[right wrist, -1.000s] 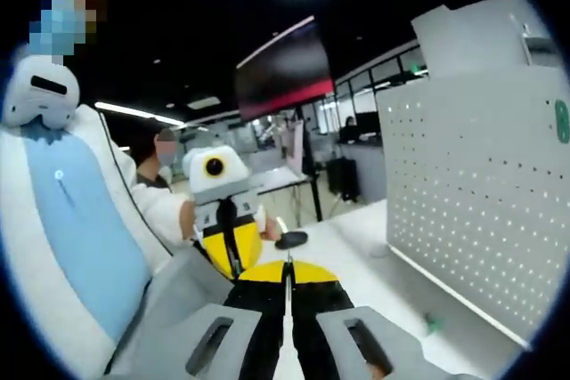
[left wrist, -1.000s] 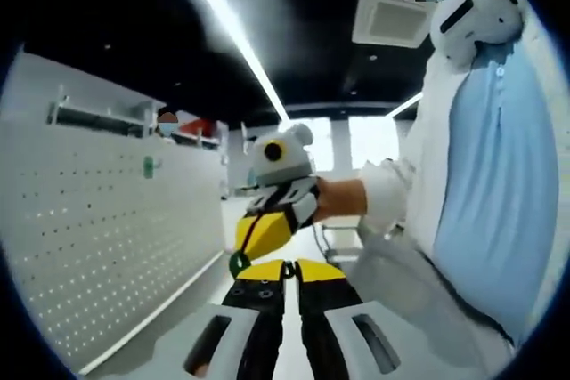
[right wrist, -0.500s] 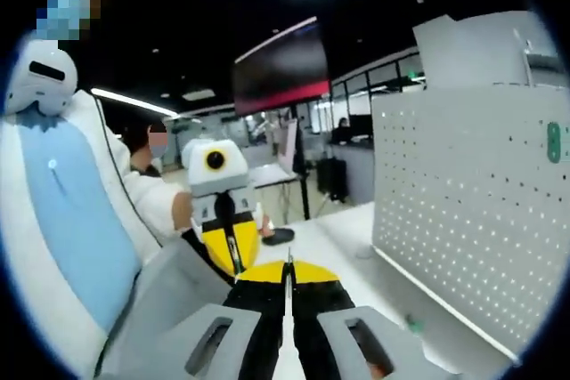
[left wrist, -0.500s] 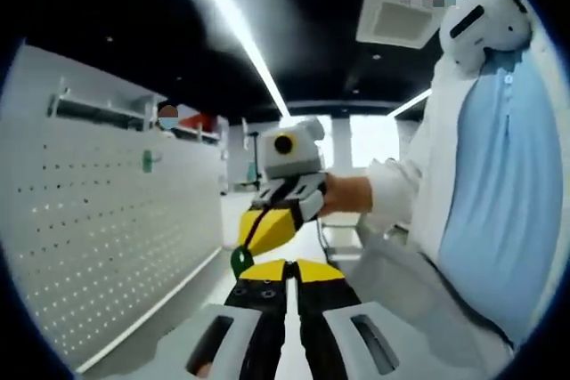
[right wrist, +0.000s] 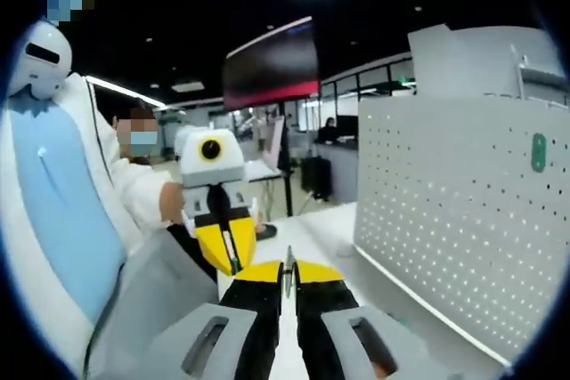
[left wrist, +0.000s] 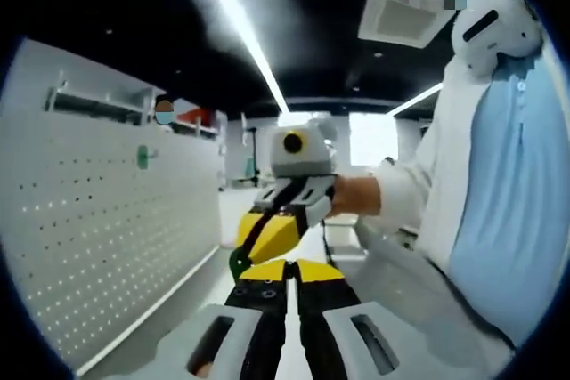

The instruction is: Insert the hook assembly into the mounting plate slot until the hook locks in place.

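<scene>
Step in hand: by my reading, the approach; both grippers face each other in the air beside the pegboard, and nothing is yet offered to a slot.
Left gripper (left wrist: 287, 266): its fingers are pressed together, nothing visible between them; seen from the right gripper view it hangs just above that view's own tips.
Right gripper (right wrist: 287, 266): fingers closed flat on each other; in the left gripper view a small dark green piece (left wrist: 239, 262) sits at its tip, perhaps the hook, too blurred to be sure.
Mounting plate: the white pegboard (left wrist: 107, 220) stands upright on the worktop (right wrist: 312, 233), near both grippers but apart from them.
Green tab (left wrist: 142, 157): sits on the pegboard face, well apart from the grippers.
Next move: likely turn towards the pegboard, line the piece up square with a slot, then press in.
</scene>
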Demonstrator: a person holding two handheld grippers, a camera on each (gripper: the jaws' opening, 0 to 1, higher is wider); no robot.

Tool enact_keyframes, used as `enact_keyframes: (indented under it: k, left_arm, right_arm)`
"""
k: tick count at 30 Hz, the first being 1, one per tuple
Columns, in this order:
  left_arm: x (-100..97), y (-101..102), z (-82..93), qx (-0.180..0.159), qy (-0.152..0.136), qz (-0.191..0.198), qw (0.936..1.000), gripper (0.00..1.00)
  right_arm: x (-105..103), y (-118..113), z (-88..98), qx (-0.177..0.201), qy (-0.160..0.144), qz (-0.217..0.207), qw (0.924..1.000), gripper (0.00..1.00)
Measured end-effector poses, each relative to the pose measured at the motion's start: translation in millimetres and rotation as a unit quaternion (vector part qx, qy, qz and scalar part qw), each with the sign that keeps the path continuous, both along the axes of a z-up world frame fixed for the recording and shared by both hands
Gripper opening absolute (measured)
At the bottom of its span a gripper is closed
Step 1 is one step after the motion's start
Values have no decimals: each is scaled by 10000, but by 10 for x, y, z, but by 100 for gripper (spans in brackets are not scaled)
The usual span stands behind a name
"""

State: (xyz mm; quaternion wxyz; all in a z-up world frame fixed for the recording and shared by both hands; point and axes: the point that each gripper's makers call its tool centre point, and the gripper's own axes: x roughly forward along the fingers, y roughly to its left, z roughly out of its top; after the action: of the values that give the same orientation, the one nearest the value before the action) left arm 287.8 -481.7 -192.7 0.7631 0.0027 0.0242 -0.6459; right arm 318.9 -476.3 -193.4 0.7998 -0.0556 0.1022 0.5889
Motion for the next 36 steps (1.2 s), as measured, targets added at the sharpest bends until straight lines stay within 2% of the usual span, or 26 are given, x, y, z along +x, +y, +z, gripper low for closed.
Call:
enact_keyframes:
  k: [7,14,22,26,33,36]
  left_arm:
    - [144,6,37,-17,41,212,9998,2]
    - [266,-32,109,3,-45,289,9996,2]
    - [397,-62,158,-2,-97,333,9994,2]
    - [465,-63,154,-29,-36,370,9993,2]
    - [606,-117,211,-62,-8,409,9991,2]
    - [680,-153,269,-94,-30,431,9990,2]
  right_arm:
    - [105,-162,68,18,-189,-359,9992,11]
    - [164,-271,54,-13,-290,-616,9977,25]
    - [257,-418,93,45,-365,-1002,9943,47]
    - [303,-484,144,110,-411,-1229,9915,61]
    - [385,-660,226,311,-484,-1742,9830,86]
    - [391,-723,259,343,-539,-1871,9803,93]
